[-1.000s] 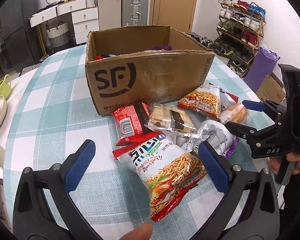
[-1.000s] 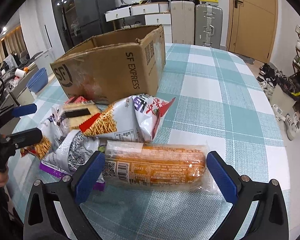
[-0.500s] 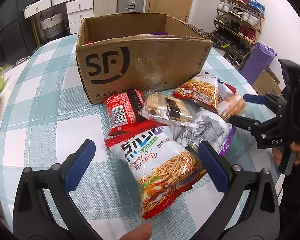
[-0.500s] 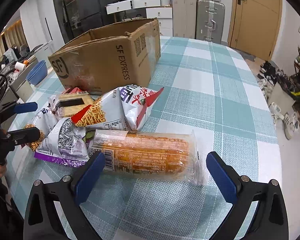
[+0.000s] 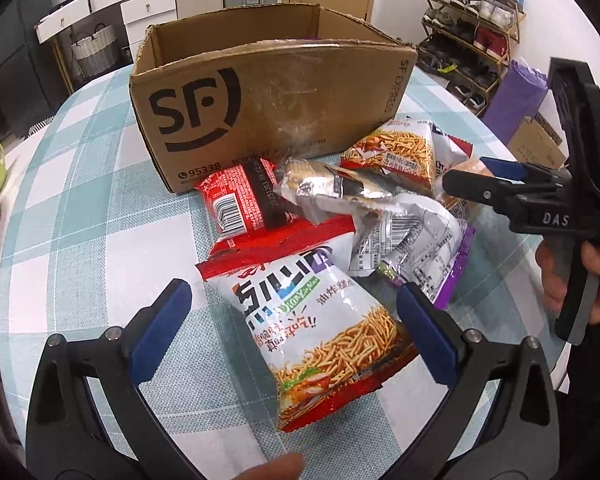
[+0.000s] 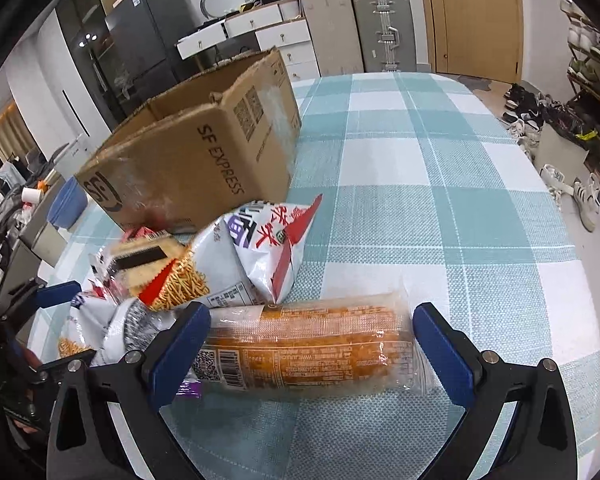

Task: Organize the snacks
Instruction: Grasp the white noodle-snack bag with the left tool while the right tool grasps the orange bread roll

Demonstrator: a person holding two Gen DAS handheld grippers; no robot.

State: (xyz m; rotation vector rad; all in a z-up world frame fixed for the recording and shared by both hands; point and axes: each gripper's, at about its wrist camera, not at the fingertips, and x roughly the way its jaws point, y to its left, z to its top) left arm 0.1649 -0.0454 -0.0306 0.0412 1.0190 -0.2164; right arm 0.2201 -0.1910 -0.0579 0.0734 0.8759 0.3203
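**Both claws closing in on the snack pile, nothing gripped yet**

Table (image 6: 440, 184), checked cloth: carries everything. Cardboard box (image 5: 268, 92) stands upright and open at the far side; little of its inside is visible from here.

Snack pile lies just in front of the box, touching its base. Over the last second both cameras have moved nearer to it: the packets fill more of each view and sit deeper between the fingers.

Left gripper (image 5: 296, 332): spread wide, straddling the noodle-snack bag (image 5: 320, 332), pads not touching it. Right gripper (image 6: 310, 352): also released, fingers either side of the orange biscuit sleeve (image 6: 308, 344), which lies crosswise on the cloth.

Judgement: approach is about complete on both sides; next comes the squeeze, then a lift into the box. Puffy bags may slip or crush.
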